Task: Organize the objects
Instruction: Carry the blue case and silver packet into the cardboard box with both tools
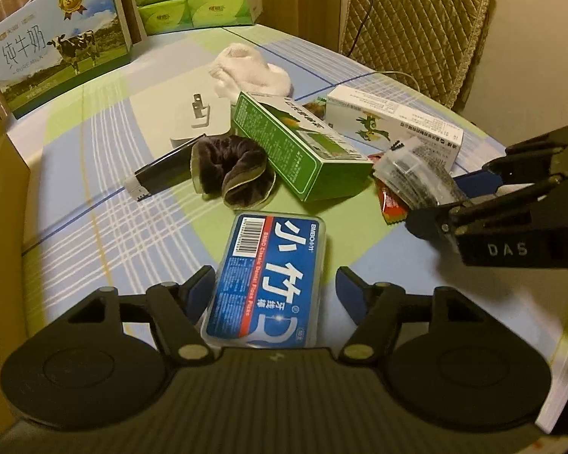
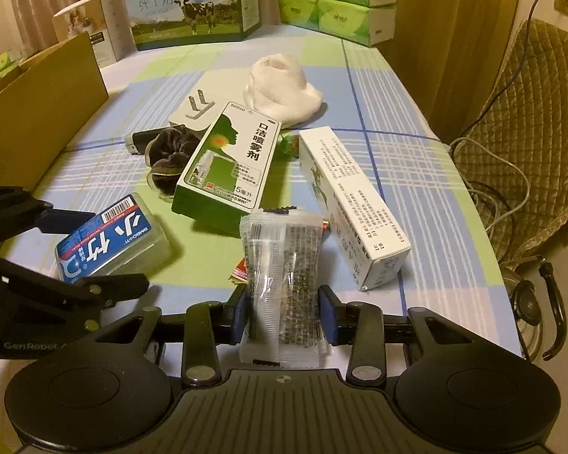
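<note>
The right gripper (image 2: pixel 284 312) jaws clench a clear crinkled sachet (image 2: pixel 282 265) printed with dark text; the left gripper (image 1: pixel 274 289) jaws straddle, released, a blue-labelled floss-pick box (image 1: pixel 272 280)

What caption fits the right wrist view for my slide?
Right gripper shut on a clear sachet, with the green spray box and white box beyond on the checked tablecloth.

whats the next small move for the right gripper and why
Probably lift the sachet straight up. The right gripper has its pads pressed on both sides of it, so the grip looks made, and the sachet's far end lies over a red wrapper between the green box and white box. Rising first should avoid dragging those.
</note>
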Demonstrator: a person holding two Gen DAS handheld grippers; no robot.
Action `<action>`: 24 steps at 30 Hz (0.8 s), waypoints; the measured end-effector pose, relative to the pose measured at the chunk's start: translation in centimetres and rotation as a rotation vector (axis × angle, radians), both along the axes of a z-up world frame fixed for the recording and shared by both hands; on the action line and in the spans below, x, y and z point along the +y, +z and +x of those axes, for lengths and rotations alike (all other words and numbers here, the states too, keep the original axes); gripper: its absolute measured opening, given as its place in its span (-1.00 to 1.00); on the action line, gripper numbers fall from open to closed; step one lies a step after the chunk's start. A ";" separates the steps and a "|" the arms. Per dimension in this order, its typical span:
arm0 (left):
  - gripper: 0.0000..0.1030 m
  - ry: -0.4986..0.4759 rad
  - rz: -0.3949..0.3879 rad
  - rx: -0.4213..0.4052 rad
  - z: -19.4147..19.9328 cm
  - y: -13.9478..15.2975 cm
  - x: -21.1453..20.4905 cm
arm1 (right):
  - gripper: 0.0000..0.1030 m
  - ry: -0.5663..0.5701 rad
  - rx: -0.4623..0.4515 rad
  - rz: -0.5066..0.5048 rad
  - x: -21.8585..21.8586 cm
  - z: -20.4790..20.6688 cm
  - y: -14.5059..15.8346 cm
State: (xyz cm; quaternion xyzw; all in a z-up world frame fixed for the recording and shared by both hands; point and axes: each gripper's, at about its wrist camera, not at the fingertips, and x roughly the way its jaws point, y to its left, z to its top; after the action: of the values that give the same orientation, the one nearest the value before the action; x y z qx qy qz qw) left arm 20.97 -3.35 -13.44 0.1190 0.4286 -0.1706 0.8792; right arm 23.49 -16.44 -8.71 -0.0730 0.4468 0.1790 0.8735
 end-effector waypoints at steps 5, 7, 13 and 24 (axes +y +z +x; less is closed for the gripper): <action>0.02 0.021 -0.001 0.007 -0.1 0.0 0.1 | -0.32 -0.011 -0.018 0.001 0.1 -0.3 -0.1; 0.01 0.037 0.003 0.012 -0.5 0.0 0.2 | -0.33 -0.022 -0.016 0.012 -0.1 -0.4 0.0; 0.01 0.102 -0.033 0.020 -2.6 0.9 0.9 | -0.33 -0.045 0.017 0.048 0.0 -1.9 0.7; 0.01 0.208 -0.067 -0.045 -6.6 6.9 3.4 | -0.33 -0.002 -0.017 0.119 1.7 -5.9 6.1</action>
State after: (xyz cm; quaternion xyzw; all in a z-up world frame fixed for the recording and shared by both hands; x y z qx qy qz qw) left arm 14.36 0.06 -6.50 0.0481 0.4128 -0.0899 0.9051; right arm 17.56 -14.72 -2.56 -0.0218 0.4279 0.2037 0.8803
